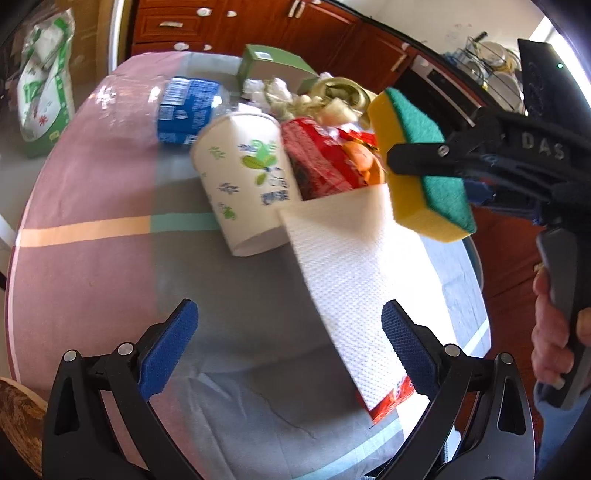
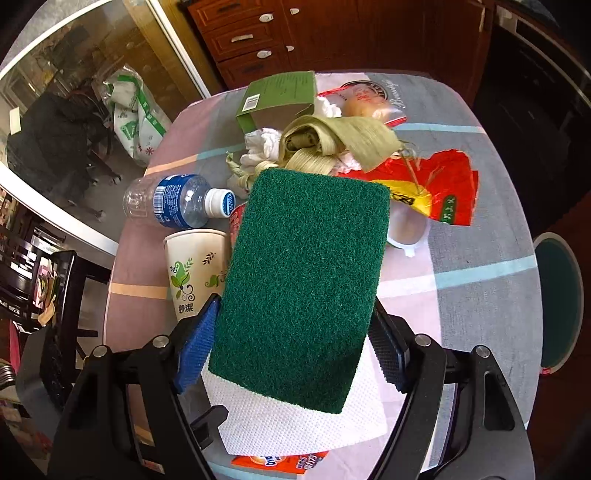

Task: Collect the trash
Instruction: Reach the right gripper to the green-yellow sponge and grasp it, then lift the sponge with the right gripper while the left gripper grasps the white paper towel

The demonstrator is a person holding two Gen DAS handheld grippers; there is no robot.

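A pile of trash sits on the round table point(image 1: 92, 266): a tipped paper cup point(image 1: 245, 181), a plastic bottle point(image 1: 188, 110), red wrappers point(image 1: 321, 155), leaf husks point(image 2: 332, 144), crumpled tissue point(image 2: 264, 144), a green box point(image 2: 280, 96) and a white paper towel point(image 1: 354, 266). My right gripper point(image 2: 295, 347) is shut on a yellow and green sponge point(image 2: 310, 280), held above the pile; the sponge also shows in the left wrist view point(image 1: 421, 166). My left gripper point(image 1: 291, 350) is open and empty above the table's near side, its right fingertip over the towel.
Wooden cabinets point(image 1: 258, 26) stand behind the table. A white and green bag point(image 1: 44, 85) lies on the floor at the left. A green stool point(image 2: 557, 299) stands to the table's right. A dish rack point(image 1: 491, 62) is at the far right.
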